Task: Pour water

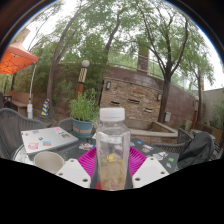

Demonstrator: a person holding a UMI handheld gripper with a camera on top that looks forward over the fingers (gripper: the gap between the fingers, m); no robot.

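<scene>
A clear plastic bottle (112,150) with a white cap stands upright between my fingers, and it looks lifted above the table. My gripper (112,165) is shut on the bottle, the magenta pads (88,160) pressing its sides. A pale cup (47,161) sits on the table to the left of the left finger. The bottle's base is hidden below the fingers.
A patterned outdoor table (160,152) lies beneath. A potted plant (82,112) stands beyond the bottle at left, and a light box (45,138) sits behind the cup. Dark chairs (14,128), a stone wall (135,100), trees and an orange awning (15,58) lie farther off.
</scene>
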